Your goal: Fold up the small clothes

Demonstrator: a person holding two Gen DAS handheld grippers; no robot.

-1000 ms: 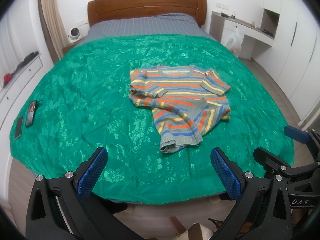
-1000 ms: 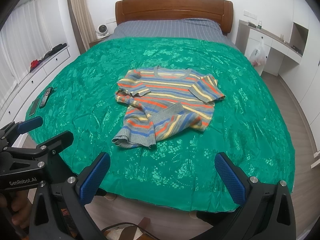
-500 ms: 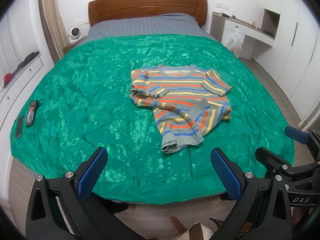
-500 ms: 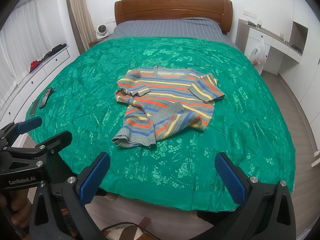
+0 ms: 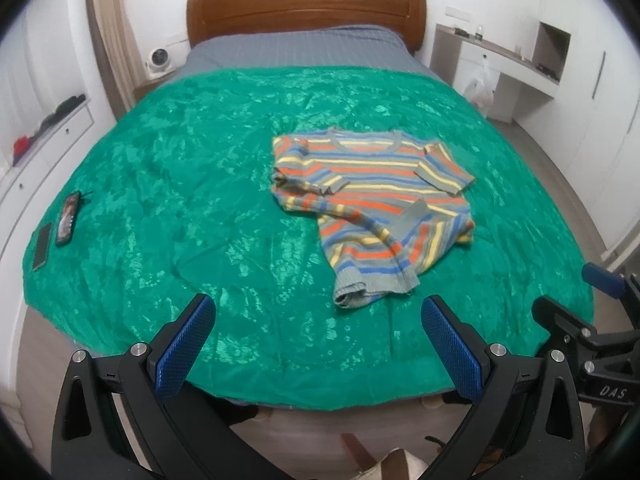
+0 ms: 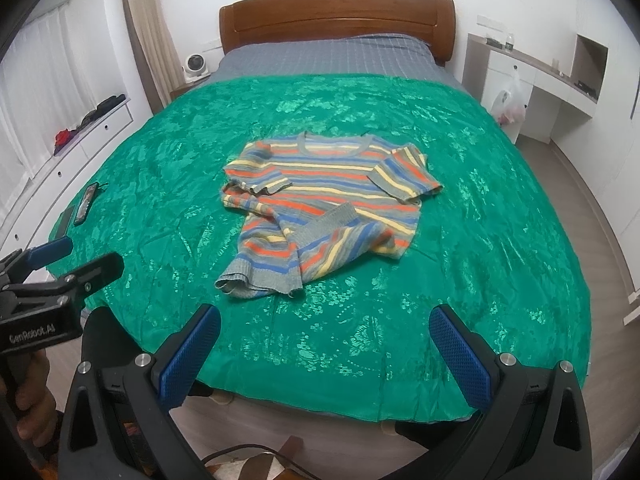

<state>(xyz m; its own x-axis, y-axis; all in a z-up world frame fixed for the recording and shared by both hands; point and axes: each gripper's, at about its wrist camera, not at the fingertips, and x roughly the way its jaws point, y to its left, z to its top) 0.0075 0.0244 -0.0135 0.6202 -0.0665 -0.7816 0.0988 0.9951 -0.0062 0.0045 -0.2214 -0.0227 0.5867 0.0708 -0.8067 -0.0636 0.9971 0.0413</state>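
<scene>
On the green bedspread (image 5: 200, 184) lie one striped sweater (image 5: 372, 192) and two phones (image 5: 66, 214).

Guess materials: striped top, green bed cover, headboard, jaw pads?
Striped top: looks knitted, matte, with ribbed grey hem and cuffs; fibre unclear.
Green bed cover: glossy woven fabric, satin or brocade by the look; sheen picks out a floral pattern.
Headboard: reddish-brown wood or veneer, semi-gloss, faint grain.
Blue pads on the open jaws: probably textured rubber or plastic, with a dotted surface.
</scene>
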